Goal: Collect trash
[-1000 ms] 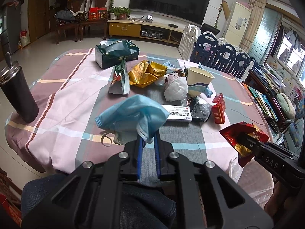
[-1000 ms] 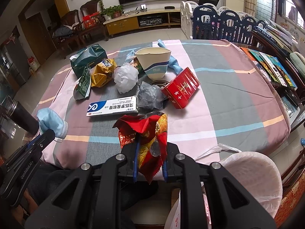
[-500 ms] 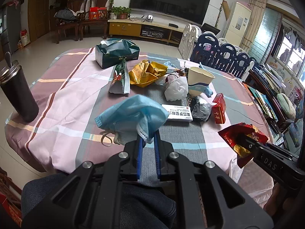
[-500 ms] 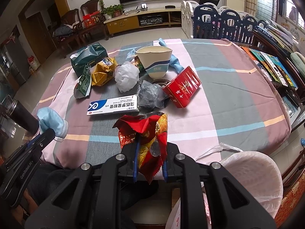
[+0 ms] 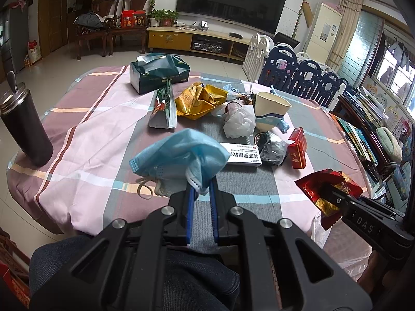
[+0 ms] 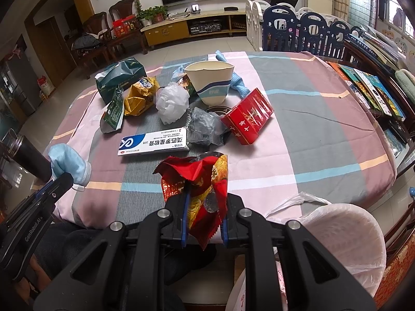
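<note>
My left gripper [image 5: 201,191] is shut on a crumpled blue face mask [image 5: 179,155], held above the near table edge; it also shows in the right wrist view [image 6: 68,162]. My right gripper [image 6: 203,204] is shut on a red and gold snack wrapper [image 6: 205,181], held over the table's front right edge; it also shows in the left wrist view [image 5: 328,186]. A bin lined with a white bag [image 6: 345,235] stands just right of the right gripper, below the table edge.
On the checked tablecloth [image 6: 311,134] lie a white ointment box [image 6: 153,141], red box [image 6: 247,120], paper cup [image 6: 211,83], white bag [image 6: 172,102], grey bag [image 6: 205,127], yellow wrapper [image 6: 141,96], green packets [image 6: 114,111] and tissue pack [image 5: 159,72]. A dark tumbler [image 5: 24,127] stands left.
Both grippers have barely moved; the right gripper with the red wrapper has drifted slightly left in the left wrist view. Both grips are unchanged.
</note>
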The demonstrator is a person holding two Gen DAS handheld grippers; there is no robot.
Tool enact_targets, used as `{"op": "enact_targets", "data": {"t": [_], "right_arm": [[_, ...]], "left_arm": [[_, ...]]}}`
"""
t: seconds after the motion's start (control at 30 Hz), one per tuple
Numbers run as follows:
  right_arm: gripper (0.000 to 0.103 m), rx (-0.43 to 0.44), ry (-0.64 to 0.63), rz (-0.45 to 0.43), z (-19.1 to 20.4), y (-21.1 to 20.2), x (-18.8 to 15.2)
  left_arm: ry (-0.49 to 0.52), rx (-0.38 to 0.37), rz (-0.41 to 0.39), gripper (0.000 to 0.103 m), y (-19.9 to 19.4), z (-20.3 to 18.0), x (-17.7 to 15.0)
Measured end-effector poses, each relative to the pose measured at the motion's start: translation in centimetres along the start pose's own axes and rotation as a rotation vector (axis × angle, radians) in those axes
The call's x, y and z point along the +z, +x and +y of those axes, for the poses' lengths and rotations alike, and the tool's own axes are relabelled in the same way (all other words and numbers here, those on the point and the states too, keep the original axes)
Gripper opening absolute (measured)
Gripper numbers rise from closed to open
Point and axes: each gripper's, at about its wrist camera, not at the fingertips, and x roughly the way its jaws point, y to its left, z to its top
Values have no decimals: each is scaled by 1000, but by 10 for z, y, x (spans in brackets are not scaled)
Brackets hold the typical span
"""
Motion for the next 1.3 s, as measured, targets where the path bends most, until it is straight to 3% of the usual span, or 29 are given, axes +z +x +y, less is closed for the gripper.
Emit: {"op": "enact_targets", "data": {"t": [1.1, 1.3], "right_arm": [[19, -1, 18, -12, -5, -6, 2], [19, 5, 6, -36, -12, -27, 6]], "left_arm": [[3, -13, -8, 12, -7, -4, 2], [10, -46, 3, 12, -8, -9, 1]]}}
